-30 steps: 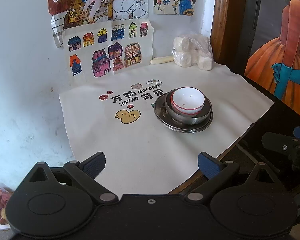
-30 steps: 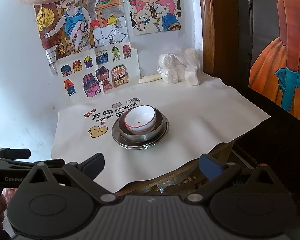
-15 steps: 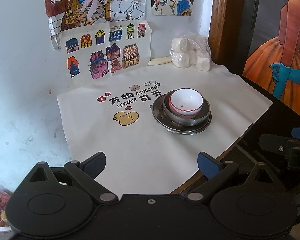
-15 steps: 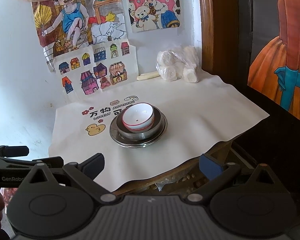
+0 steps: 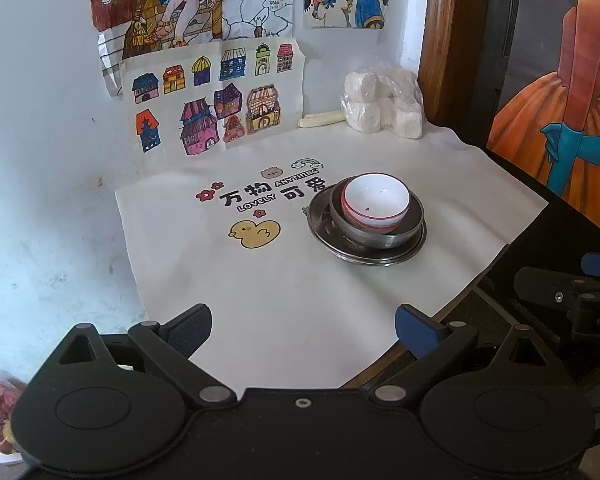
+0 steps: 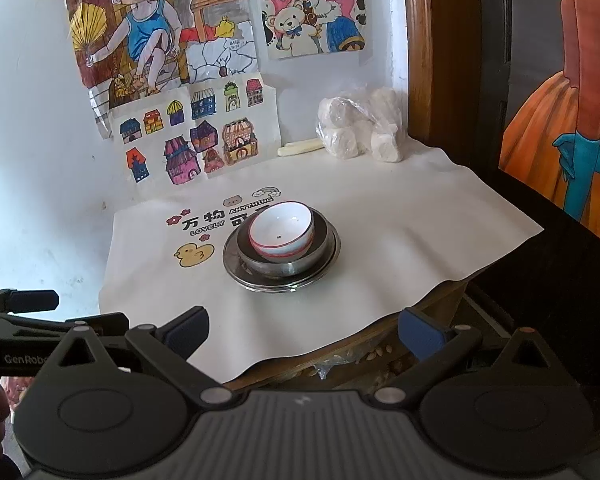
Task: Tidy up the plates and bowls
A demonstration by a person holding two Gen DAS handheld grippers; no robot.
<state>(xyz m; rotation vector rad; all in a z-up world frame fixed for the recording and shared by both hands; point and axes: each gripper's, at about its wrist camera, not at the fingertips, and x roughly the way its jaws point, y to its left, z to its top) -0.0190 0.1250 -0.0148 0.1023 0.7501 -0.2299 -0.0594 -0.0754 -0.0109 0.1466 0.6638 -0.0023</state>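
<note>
Nearest to us, left hand-held gripper (image 5: 303, 326): jaws spread wide, nothing between them, hanging over the near edge of the cream cloth (image 5: 284, 304). Right hand-held gripper (image 6: 304, 330): same, jaws wide apart, empty, touching nothing. In the right view the left unit shows at 9 o'clock, cut off by the frame; in the left view the right unit is at 3 o'clock, only partly visible.

The stack sits mid-cloth on the bench (image 6: 380, 344), at about 12 o'clock from the right gripper and 1 o'clock from the left, well apart from both. Bottom is a steel plate (image 5: 320, 226); a steel bowl (image 5: 380, 236) sits in it; a white bowl with red rim (image 5: 376, 200) is nested in that, tilted slightly. We see a dark speck inside the white bowl; we cannot tell what it is.

The cloth print is partly hidden by the stack. Under the bench edge at 6 o'clock in the right view, the clutter is too dim to make out.

Far end, at 1 o'clock against the wall: clear bag of white lumps (image 6: 360, 128), a pale stick (image 6: 300, 147) just beside it. Drawings (image 5: 216, 108) are taped to the wall behind.
</note>
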